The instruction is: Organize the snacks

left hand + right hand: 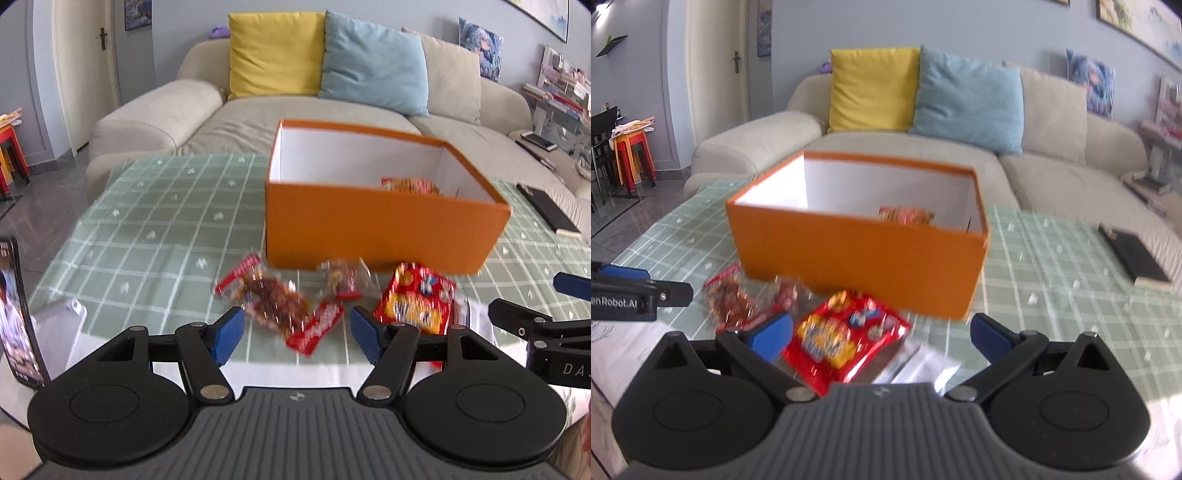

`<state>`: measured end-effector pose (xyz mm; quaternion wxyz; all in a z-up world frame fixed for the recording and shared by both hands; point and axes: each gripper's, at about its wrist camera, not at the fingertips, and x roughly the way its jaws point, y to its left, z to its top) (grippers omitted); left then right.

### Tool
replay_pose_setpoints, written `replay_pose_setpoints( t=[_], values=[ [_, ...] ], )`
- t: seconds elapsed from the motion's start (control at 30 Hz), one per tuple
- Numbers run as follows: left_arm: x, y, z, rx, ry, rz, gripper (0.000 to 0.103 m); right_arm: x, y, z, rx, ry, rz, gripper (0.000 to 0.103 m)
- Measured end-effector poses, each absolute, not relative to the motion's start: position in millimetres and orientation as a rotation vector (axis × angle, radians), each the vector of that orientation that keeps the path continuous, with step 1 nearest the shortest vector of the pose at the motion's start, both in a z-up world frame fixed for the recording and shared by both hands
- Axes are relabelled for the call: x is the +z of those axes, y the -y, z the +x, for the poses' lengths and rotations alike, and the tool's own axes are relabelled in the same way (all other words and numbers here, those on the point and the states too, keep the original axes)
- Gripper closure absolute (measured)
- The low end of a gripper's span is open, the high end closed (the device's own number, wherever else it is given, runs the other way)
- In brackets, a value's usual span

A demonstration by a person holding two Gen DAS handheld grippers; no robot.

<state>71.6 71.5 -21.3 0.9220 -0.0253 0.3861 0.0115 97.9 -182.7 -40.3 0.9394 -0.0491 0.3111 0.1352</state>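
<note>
Hovering w/ both grippers over snacks | L gripper (297,334) wide, nothing held | R gripper (882,338) wide, above red snack bag (846,338) | orange box (369,229) just behind, one pack inside (410,184)

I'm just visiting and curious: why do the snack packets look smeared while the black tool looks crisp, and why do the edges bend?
Left wrist view: the snack packets and orange box are smeared by motion blur, while the left gripper is sharp; the fisheye lens bows the table and darkens the corners. Right wrist view: the same blur on the red packet, and bright glare at the table's near edge.
</note>
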Motion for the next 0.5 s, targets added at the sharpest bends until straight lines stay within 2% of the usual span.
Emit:
replay_pose_setpoints(
  t=[0.2,0.5],
  values=[
    [-45.9,-60.1,61.5,0.023,-0.833,-0.053,0.037,-66.3,183.8,84.4,0.249,-0.661,-0.067,0.004],
    [-71.6,-55.3,60.0,0.019,-0.84,-0.018,0.04,-98.3,187.6,94.8,0.188,-0.76,-0.109,0.004]
  ],
)
